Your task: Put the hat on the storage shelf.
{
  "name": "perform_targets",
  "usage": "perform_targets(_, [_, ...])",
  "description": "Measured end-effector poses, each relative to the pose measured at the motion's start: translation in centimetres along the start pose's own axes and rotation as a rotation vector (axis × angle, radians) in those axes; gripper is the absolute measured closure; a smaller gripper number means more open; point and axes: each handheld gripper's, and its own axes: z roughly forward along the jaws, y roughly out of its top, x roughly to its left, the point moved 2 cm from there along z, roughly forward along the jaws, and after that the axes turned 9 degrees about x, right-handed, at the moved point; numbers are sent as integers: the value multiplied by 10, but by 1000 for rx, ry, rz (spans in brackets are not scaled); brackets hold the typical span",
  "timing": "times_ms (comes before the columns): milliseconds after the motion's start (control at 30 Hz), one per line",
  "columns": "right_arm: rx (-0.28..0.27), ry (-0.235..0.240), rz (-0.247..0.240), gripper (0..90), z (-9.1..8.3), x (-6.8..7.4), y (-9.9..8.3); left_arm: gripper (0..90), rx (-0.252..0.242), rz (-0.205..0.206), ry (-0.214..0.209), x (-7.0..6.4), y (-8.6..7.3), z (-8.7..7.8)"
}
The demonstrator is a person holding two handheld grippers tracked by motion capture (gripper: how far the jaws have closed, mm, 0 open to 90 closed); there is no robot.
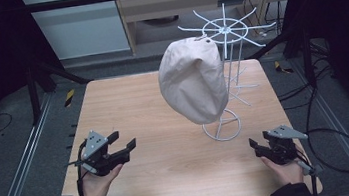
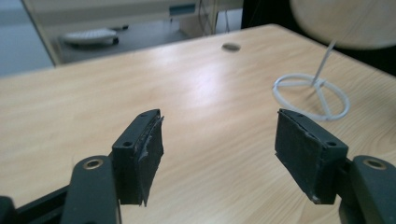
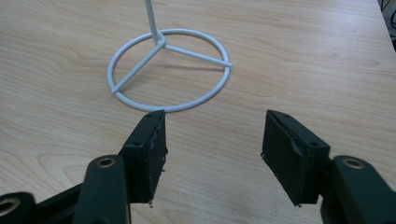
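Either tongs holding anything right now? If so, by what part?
Nothing is held. The left tongs and right tongs are both open with only bare wooden table between the jaws. The beige fabric cap hangs on the white wire rack, untouched.

One camera hangs high over the person's side, looking forward and down across the whole tabletop [image 1: 171, 169] to the floor beyond. A second rides the left hand-held gripper [image 2: 219, 154], low over the wood, facing across toward the far right. A third rides the right hand-held gripper [image 3: 212, 154], closer still, tilted down at the surface. All three share the white wire stand [image 1: 221, 87]; its ring base [image 3: 168, 70] shows in each.
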Motion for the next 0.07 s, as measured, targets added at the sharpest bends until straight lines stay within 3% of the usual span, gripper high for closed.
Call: perform_targets(67, [5, 1, 1, 357, 1, -1, 0, 309, 37, -1, 23, 6, -11, 4])
